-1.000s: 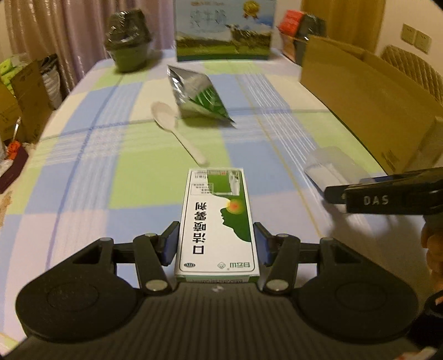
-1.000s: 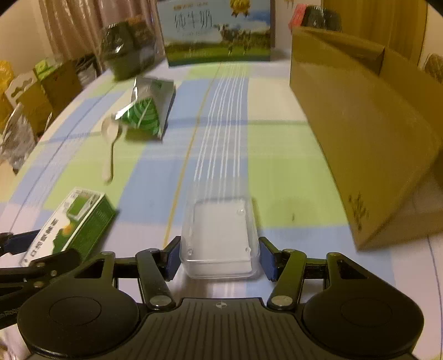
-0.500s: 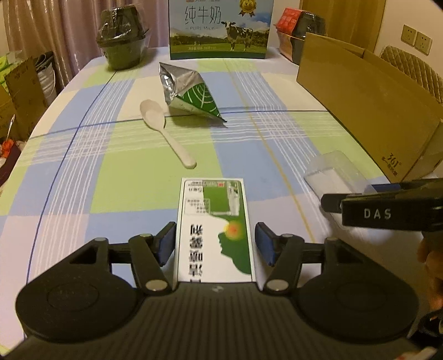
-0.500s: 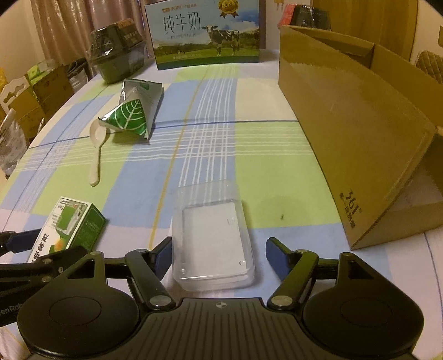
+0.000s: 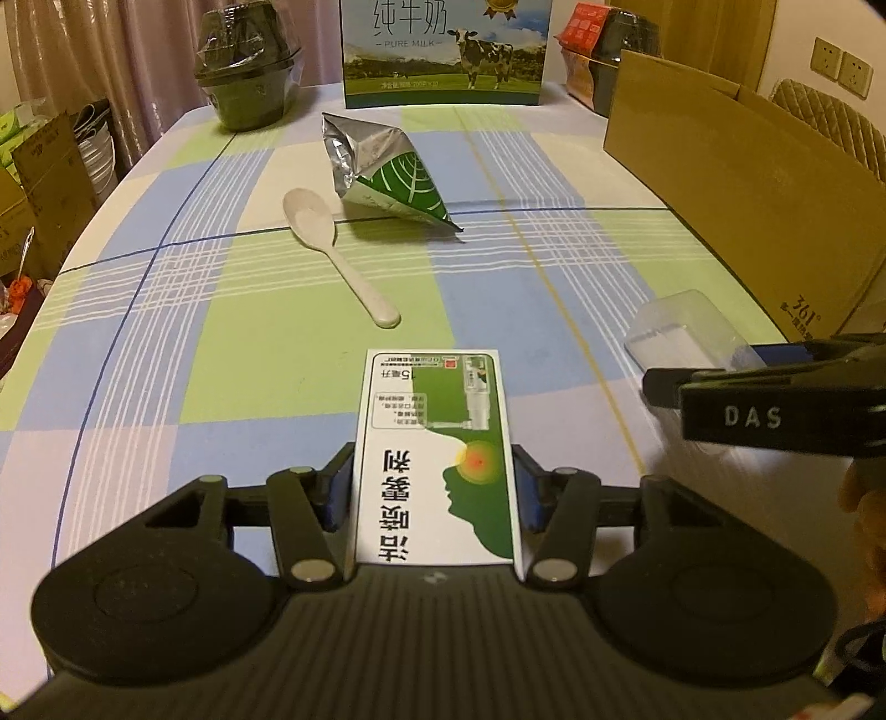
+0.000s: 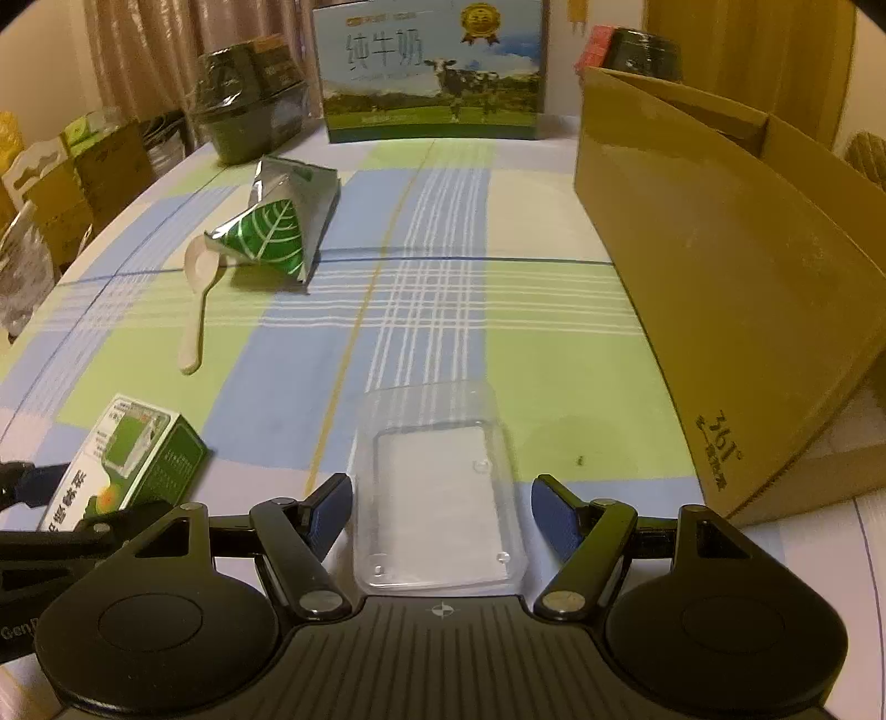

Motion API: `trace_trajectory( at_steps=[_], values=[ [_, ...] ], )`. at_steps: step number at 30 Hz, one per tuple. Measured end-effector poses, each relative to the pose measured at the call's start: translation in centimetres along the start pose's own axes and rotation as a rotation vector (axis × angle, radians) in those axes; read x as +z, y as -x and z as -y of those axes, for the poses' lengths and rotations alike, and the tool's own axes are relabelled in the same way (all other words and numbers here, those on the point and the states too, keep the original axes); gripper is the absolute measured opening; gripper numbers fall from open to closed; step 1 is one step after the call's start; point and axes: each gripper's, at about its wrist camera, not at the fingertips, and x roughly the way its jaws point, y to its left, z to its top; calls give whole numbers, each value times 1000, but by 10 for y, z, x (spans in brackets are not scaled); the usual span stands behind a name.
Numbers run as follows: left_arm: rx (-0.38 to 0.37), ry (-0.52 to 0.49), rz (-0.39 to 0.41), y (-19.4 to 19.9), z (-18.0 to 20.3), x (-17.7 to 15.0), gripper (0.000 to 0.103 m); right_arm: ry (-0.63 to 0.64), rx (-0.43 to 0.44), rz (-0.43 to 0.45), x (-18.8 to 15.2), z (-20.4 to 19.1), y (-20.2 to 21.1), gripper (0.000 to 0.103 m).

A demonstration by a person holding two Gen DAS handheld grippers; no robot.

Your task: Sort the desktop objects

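Observation:
A green-and-white carton (image 5: 432,421) with printed characters lies flat on the checked tablecloth. My left gripper (image 5: 432,487) has its blue pads against the carton's two long sides, and its jaws are closing on it. A clear plastic box (image 6: 437,471) lies on the cloth between the fingers of my right gripper (image 6: 443,504), which is open with a gap on each side. The carton (image 6: 133,459) shows at the left of the right wrist view. In the left wrist view the clear box (image 5: 681,332) sits behind a black right-gripper finger (image 5: 720,387).
A white spoon (image 5: 332,255) and a silver-green foil pouch (image 5: 387,171) lie mid-table. An open cardboard box (image 6: 720,266) stands on its side at the right. At the far edge are a milk case (image 5: 443,50) and wrapped dark bowls (image 5: 249,72).
The right jaws have opened off the clear plastic box, which stays on the cloth. The left jaws loosened slightly around the carton, then came back against its sides.

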Motion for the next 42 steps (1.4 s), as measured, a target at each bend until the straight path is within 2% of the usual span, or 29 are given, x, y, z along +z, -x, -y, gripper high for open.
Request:
trace_trajectory(
  at_steps=[4,10,19,29,42],
  values=[
    [-2,3,2,1,-1,-1,51,32,-11,-1,-1,-5,-2,68],
    [-2,5,2,1,-1,-1,51,61,-9,7,-1,-9,-1,54],
    [-17,27,1,2,-2,0,51,59,-9,36,2,-11,7,53],
    [-21,-5,24,12,8,3,51,34,-8,63,6,-6,18,53],
    [-10,8,84,53,22,23,51,-11,3,146,25,14,69,53]
  ],
)
